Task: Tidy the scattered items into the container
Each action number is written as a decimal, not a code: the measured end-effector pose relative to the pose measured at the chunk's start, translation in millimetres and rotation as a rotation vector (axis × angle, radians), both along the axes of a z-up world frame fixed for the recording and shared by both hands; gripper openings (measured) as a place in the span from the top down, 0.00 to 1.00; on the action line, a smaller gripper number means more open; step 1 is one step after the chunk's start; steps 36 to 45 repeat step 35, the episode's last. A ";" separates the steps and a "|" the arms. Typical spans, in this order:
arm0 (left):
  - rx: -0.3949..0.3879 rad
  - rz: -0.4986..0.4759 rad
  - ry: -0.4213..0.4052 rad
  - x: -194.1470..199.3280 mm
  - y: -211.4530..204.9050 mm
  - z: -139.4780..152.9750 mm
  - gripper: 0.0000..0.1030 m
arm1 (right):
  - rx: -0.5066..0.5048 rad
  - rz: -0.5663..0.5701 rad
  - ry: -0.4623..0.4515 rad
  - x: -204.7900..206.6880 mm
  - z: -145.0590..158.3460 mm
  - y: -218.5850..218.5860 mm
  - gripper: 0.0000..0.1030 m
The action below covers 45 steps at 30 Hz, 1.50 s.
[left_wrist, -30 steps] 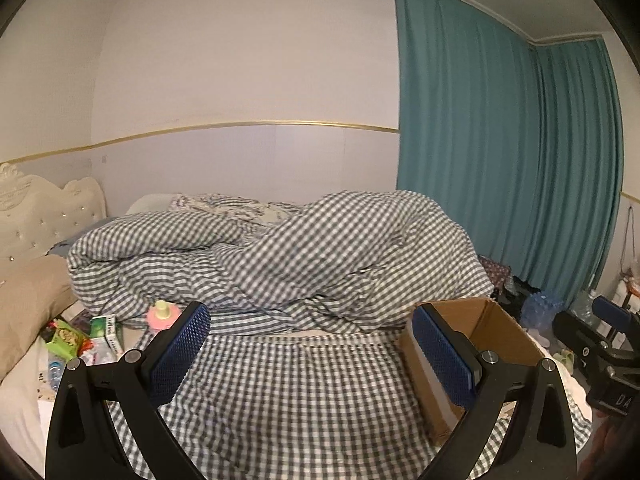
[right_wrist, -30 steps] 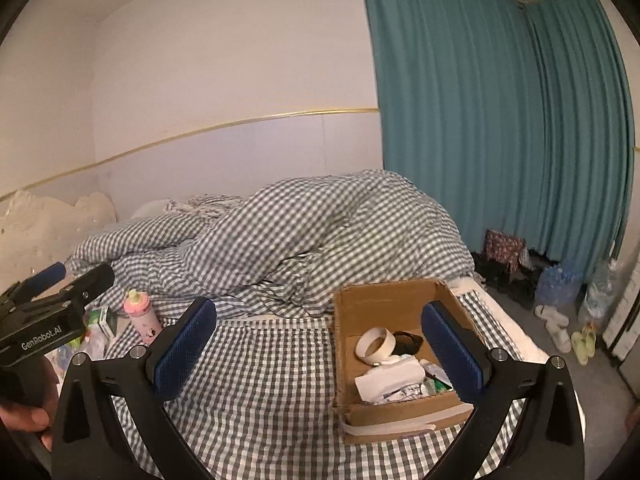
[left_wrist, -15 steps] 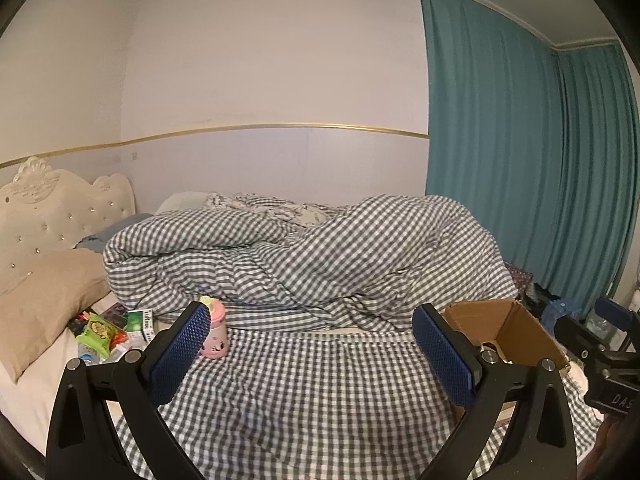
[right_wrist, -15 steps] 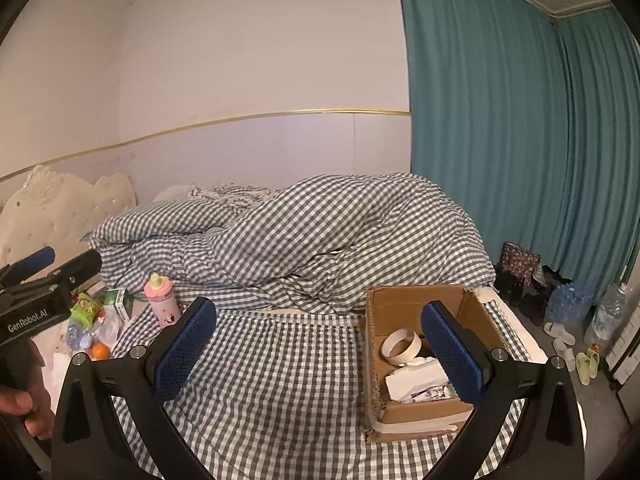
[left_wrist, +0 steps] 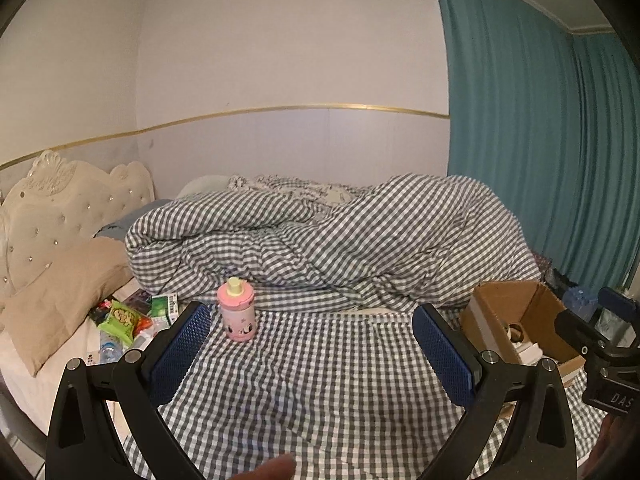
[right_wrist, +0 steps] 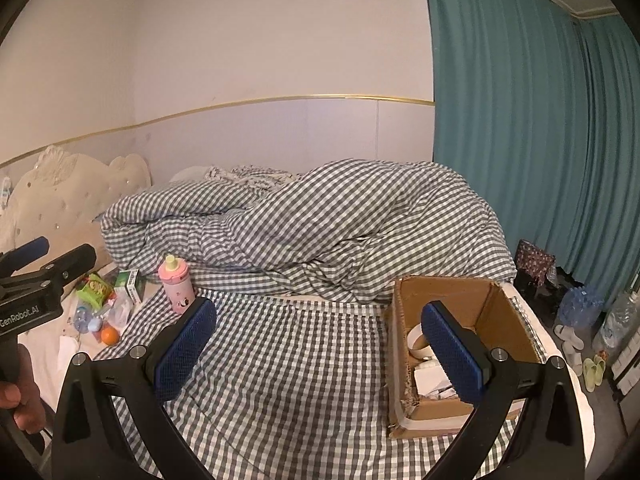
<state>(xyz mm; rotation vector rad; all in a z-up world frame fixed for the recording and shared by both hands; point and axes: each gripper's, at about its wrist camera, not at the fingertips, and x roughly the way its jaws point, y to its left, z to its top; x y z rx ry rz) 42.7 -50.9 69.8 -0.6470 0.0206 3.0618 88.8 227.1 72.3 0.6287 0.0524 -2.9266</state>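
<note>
Left gripper [left_wrist: 310, 346]: you are holding it with its blue pads spread wide and nothing between them, hovering over the checked sheet [left_wrist: 320, 376] to the left of the cardboard box [left_wrist: 516, 320].
Right gripper [right_wrist: 320, 344]: you are keeping its pads wide apart too, gripping nothing, just left of the box's near wall.
Cardboard box [right_wrist: 460, 328]: it is sitting open on the sheet; inside, a roll of tape [right_wrist: 418, 340] is leaning at the left wall, with white packets [right_wrist: 430, 378] lying nearer you.
Pink bottle [left_wrist: 237, 310]: it is standing upright, well left of the box, at the foot of the bunched duvet [left_wrist: 320, 240].
Scattered items [right_wrist: 102, 304]: a green packet, a green-and-white carton and an orange ball are lying further left of the box, beyond the bottle.
</note>
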 end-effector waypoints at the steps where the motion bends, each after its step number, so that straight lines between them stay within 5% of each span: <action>1: 0.002 0.004 -0.007 -1.3 -0.3 -1.3 0.00 | 0.006 0.001 -0.002 -0.7 -1.1 -2.1 0.00; 45: 0.015 0.005 -0.047 -12.7 -1.5 -17.4 0.00 | 0.023 0.000 -0.051 -15.7 -17.2 -10.0 0.00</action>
